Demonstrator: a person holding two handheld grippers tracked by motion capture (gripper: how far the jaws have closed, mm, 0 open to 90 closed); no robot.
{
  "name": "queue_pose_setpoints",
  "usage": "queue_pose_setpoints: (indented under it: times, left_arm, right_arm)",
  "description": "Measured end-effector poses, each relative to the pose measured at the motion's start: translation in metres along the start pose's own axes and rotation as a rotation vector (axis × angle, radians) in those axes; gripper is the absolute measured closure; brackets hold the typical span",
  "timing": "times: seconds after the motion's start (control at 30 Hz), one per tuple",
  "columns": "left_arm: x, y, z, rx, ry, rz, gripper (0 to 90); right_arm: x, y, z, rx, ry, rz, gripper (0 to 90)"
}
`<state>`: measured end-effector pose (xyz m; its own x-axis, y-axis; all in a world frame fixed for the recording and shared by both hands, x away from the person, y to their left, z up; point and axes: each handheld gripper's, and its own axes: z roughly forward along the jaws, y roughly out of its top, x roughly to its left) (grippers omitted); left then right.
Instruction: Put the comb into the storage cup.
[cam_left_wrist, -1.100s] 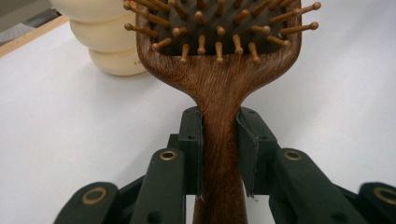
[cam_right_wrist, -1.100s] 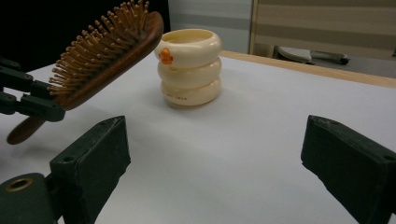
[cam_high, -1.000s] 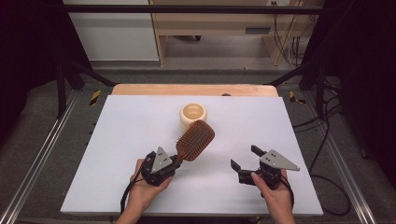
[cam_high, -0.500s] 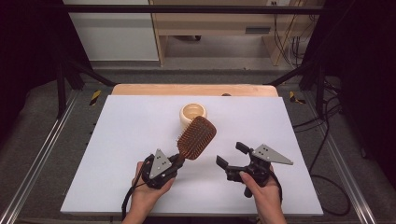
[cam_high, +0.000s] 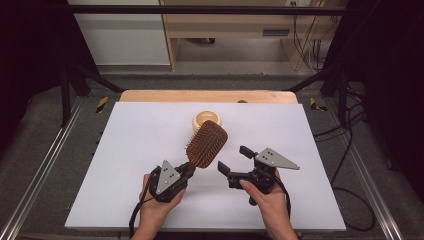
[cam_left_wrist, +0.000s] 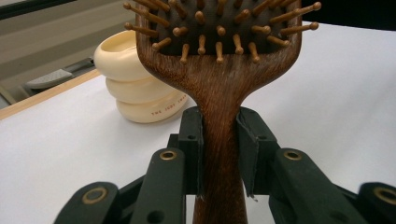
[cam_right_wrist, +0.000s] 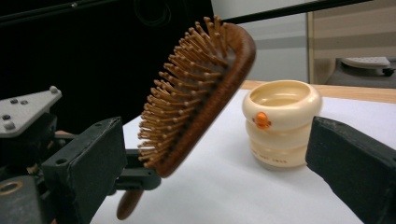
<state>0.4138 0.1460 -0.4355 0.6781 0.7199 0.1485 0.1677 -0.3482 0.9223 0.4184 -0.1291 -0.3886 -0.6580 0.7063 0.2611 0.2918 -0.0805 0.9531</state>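
Hairbrush (cam_left_wrist: 219, 116) handle sits clamped inside left gripper (cam_left_wrist: 219, 154) (head tilted upward).

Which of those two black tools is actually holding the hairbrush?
The left tool: it clamps the hairbrush by its handle. The right tool stands open and empty beside it.

Small reddish print seen on lowest ring of cream ribbed cup (cam_left_wrist: 140, 84), beyond and left of left gripper's jaws in left gripper view; first word read as "THE", rest too small and partly hidden behind wooden brush. Faint line of print also seen low on same cup (cam_right_wrist: 280, 123) between right gripper's jaws in right gripper view; not legible. No other text, label or number readable.
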Motion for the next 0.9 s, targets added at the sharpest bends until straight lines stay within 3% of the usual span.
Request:
queue_pose_setpoints:
  times: [0.2,0.53,0.9]
  left_arm:
    - [0.002,-0.001,-0.001,-0.016,-0.001,-0.011,72.5]
    - [0.001,-0.002,-0.001,-0.03,-0.009,0.001,72.6]
    - [0.001,-0.002,-0.001,-0.033,-0.008,0.004,72.5]
  right_arm:
    - [0.006,0.005,0.018,0.01,0.03,0.005,6.4]
    - [0.007,0.017,0.05,0.029,0.097,0.06,7.8]
    - [0.004,0.022,0.062,0.034,0.122,0.115,13.8]
